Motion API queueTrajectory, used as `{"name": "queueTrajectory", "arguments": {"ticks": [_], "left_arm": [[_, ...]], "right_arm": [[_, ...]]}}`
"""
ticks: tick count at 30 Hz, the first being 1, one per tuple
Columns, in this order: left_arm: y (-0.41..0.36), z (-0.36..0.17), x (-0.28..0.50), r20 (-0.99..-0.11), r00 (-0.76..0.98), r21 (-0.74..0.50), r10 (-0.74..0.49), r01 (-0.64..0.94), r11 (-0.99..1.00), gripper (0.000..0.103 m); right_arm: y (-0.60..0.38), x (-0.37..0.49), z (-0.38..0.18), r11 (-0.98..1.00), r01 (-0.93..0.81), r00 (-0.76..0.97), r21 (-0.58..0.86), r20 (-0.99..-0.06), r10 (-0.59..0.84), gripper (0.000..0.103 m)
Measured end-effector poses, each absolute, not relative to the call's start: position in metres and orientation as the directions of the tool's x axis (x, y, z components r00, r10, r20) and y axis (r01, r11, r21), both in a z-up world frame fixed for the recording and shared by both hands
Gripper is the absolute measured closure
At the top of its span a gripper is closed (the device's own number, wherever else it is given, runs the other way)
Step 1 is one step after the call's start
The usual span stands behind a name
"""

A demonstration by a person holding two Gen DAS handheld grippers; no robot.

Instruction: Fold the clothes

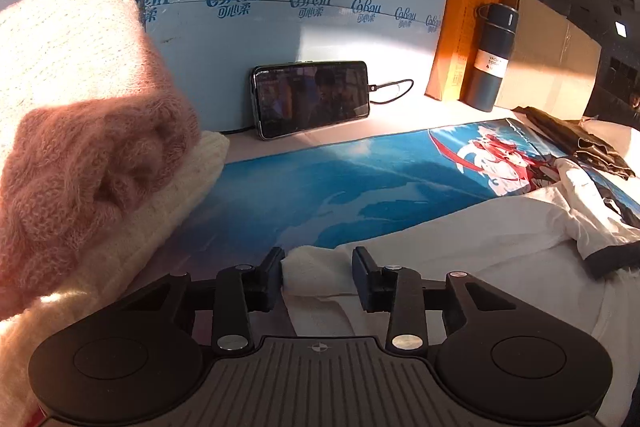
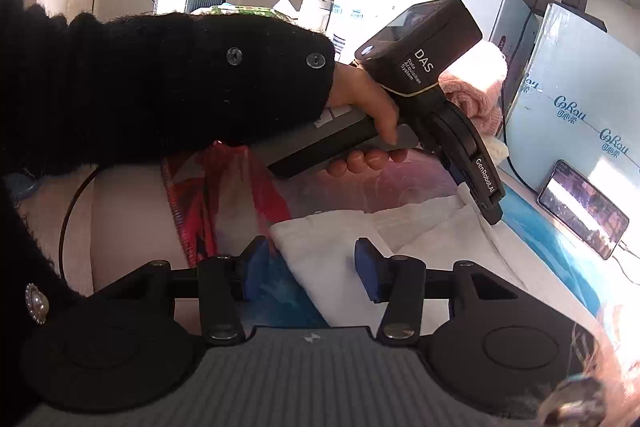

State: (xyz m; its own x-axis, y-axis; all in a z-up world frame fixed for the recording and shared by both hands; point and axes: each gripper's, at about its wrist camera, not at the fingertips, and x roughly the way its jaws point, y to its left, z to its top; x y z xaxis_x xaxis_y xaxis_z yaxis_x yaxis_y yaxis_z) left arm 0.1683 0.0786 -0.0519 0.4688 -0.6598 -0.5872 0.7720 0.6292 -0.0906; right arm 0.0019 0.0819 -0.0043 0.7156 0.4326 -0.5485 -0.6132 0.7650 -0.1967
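**Both grippers open at the near end of the white garment**

The left gripper [image 1: 318,273] has its fingers spread either side of a bunched white corner, not yet pinching it. The right gripper [image 2: 308,267] is likewise spread, one edge of the cloth lying between its blue pads [image 2: 366,269]. Judged from this, both are set to take hold at once so the fold lifts evenly. The white garment [image 1: 460,247] lies flat on the blue printed mat [image 1: 340,179], its long axis seeming to run away towards the dark-trimmed far end. A stack of pink and cream knitwear [image 1: 80,147] sits just left; a phone [image 1: 312,99] leans against the box behind.
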Motion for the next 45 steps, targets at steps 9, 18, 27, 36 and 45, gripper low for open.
{"name": "queueTrajectory", "arguments": {"ticks": [9, 18, 27, 36, 45], "left_arm": [[0.063, -0.012, 0.146, -0.486, 0.523, -0.056, -0.7, 0.78, 0.623, 0.089], [-0.035, 0.066, 0.1, -0.342, 0.546, 0.094, -0.765, 0.83, 0.55, 0.089], [-0.194, 0.096, 0.031, -0.353, 0.464, 0.249, -0.812, 0.884, 0.397, 0.089], [-0.346, 0.012, -0.025, -0.544, 0.384, 0.266, -0.746, 0.922, 0.281, 0.089], [-0.342, 0.012, -0.023, -0.525, 0.31, 0.08, -0.793, 0.945, 0.317, 0.028]], "right_arm": [[0.05, -0.015, 0.02, 0.858, -0.486, 0.831, -0.169, -0.394, 0.393, 0.099], [-0.03, -0.069, 0.064, 0.965, -0.233, 0.969, -0.119, -0.109, 0.22, 0.099], [-0.125, -0.134, 0.072, 1.0, 0.005, 0.998, -0.007, 0.068, -0.004, 0.1], [-0.223, -0.201, 0.022, 0.937, 0.286, 0.958, 0.201, -0.051, -0.281, 0.1], [-0.273, -0.229, -0.033, 0.843, 0.333, 0.942, 0.422, -0.179, -0.283, 0.099]]}}
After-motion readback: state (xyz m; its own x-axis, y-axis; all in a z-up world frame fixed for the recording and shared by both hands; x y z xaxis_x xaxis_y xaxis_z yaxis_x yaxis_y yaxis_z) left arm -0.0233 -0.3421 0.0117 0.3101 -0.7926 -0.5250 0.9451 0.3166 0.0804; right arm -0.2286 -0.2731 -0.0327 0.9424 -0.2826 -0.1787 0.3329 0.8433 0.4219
